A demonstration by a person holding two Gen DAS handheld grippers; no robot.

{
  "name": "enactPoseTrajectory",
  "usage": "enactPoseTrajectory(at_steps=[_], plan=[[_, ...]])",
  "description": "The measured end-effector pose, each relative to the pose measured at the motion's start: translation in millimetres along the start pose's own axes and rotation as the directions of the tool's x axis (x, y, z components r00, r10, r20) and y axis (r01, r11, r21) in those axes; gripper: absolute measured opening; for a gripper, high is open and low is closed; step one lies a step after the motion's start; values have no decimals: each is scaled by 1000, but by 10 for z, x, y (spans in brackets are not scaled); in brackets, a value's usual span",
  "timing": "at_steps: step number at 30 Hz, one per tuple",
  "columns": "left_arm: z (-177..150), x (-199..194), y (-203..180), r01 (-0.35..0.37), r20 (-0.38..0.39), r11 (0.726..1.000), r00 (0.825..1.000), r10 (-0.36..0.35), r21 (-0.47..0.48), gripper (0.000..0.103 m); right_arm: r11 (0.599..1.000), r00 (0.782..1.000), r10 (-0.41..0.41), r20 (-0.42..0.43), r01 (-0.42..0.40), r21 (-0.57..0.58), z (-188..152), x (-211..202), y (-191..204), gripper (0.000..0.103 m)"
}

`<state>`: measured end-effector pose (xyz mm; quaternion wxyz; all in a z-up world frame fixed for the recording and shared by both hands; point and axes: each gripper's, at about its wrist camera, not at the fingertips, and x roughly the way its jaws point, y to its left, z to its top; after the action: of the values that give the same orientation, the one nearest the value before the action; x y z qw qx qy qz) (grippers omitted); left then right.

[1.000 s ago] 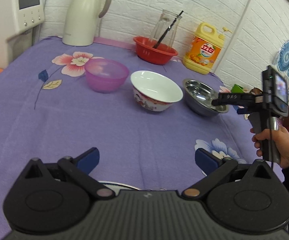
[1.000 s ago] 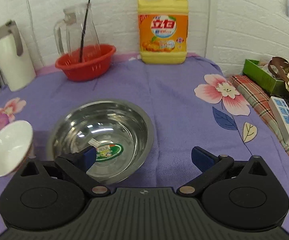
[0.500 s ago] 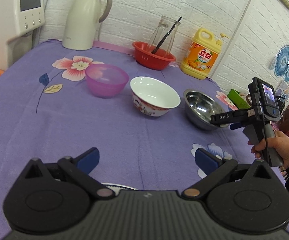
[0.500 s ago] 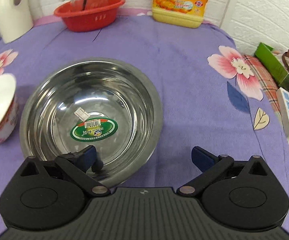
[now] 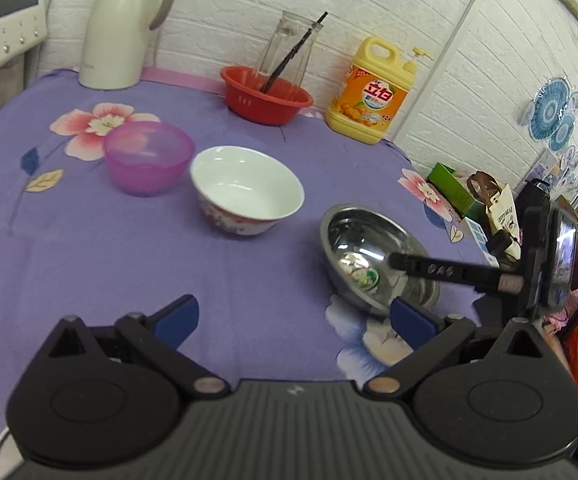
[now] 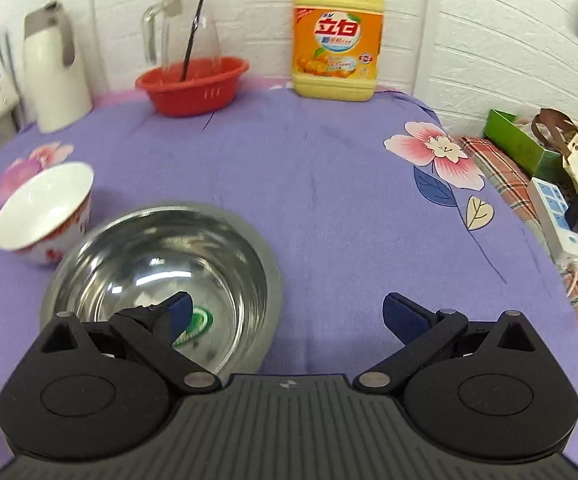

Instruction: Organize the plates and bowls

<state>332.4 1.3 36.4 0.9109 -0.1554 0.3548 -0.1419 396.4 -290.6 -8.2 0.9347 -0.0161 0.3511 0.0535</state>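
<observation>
Steel bowl (image 6: 161,276) sitting on the purple cloth (image 6: 329,200), just beside the white porcelain bowl (image 6: 45,208). Right gripper (image 6: 285,314) gaping wide, one finger dipping inside the bowl, the other outside. Left gripper (image 5: 289,320) hanging agape, empty. Judging it light, rigid, slick: pinching the thin rim looks best.

— How's the light?
— Bright, even, soft shadows; white glints inside the steel bowl (image 6: 157,276).
— Sharpness?
— Motion blur smears the right view's jug (image 6: 55,68) and the other gripper's screen (image 5: 561,256). Walls bow at the edges.
</observation>
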Motion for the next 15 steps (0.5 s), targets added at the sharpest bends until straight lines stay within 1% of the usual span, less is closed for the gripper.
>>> enactPoseTrajectory(at_steps=[2,6,11,12,15], plan=[[82,211,-55,-1,-24,1000,1000,1,-31,101,1000,1000,9,2,-9,14,-16,130,22,103],[184,623,-162,-9,-67,999,998,5,-53,101,1000,1000,8,-1,-8,20,-81,247,-7,103],[207,1098,-266,-49,-88,998,995,46,-25,101,1000,1000,6,23,-6,25,-106,213,-30,103],[204,1149,-278,-72,-79,997,994,69,-26,101,1000,999,-2,36,2,15,-127,225,-13,103],[190,1264,-326,-91,-82,996,992,91,1,101,1000,998,-4,56,3,25,-152,235,-52,103]])
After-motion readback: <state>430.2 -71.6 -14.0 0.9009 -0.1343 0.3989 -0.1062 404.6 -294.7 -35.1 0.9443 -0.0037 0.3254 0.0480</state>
